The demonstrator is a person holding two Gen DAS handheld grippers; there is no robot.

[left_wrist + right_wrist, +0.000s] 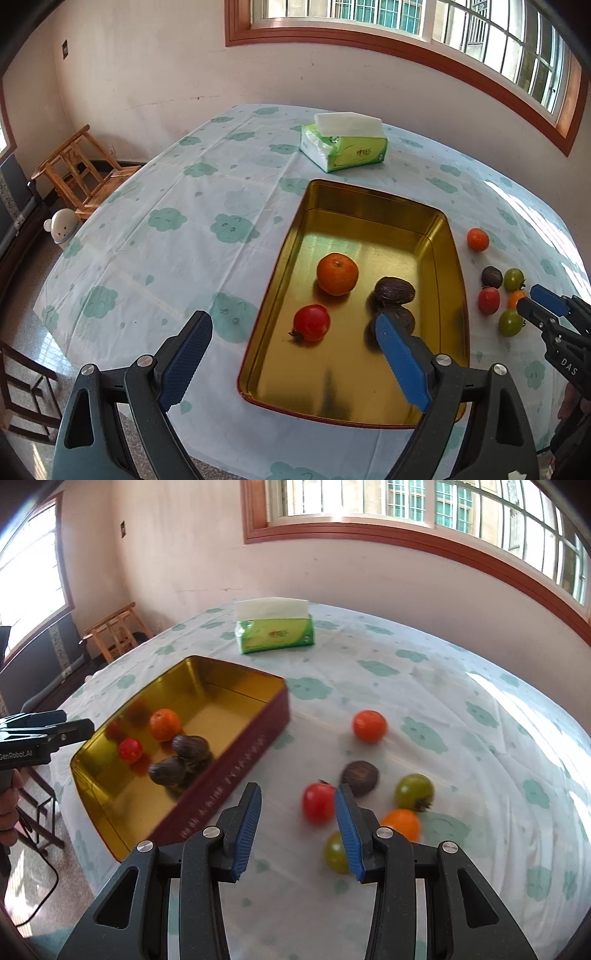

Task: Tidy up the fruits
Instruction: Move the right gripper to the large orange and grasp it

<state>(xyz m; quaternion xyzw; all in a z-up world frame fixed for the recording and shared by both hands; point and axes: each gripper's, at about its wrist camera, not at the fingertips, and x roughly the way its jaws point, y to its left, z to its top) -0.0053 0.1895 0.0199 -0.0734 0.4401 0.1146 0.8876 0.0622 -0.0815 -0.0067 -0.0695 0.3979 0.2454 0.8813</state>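
Right tongs (297,829): mine, jaws part open with nothing between them, hanging over bare cloth at the near edge of the loose fruit and pointing steeply down toward the table.

Red tomato (318,802): on the cloth, in line with my right tongs' gap and just beyond the tips, a little right of centre. Round, no long axis to square up to. I judge this the likeliest next pick, and the right tongs are the nearer to it by far.

Dark fruit (360,777): just beyond and right of the red tomato, close beside it; whether they touch I cannot tell.

Green tomatoes (414,792), (335,852): one right of the dark fruit, one near, partly hidden behind my right finger.

Oranges (402,823), (369,725): one near right, behind the same finger; one far, well apart from the cluster.

Tin (236,771): left of the cluster, long axis running near-left to far-right in the right view. Holds an orange, a red tomato and two dark fruits.

Left tongs (293,360): mine, jaws wide and empty, angled down over the tin's near left rim, well apart from the loose fruit.

Tissue pack (343,146): far side of the table, beyond the tin.
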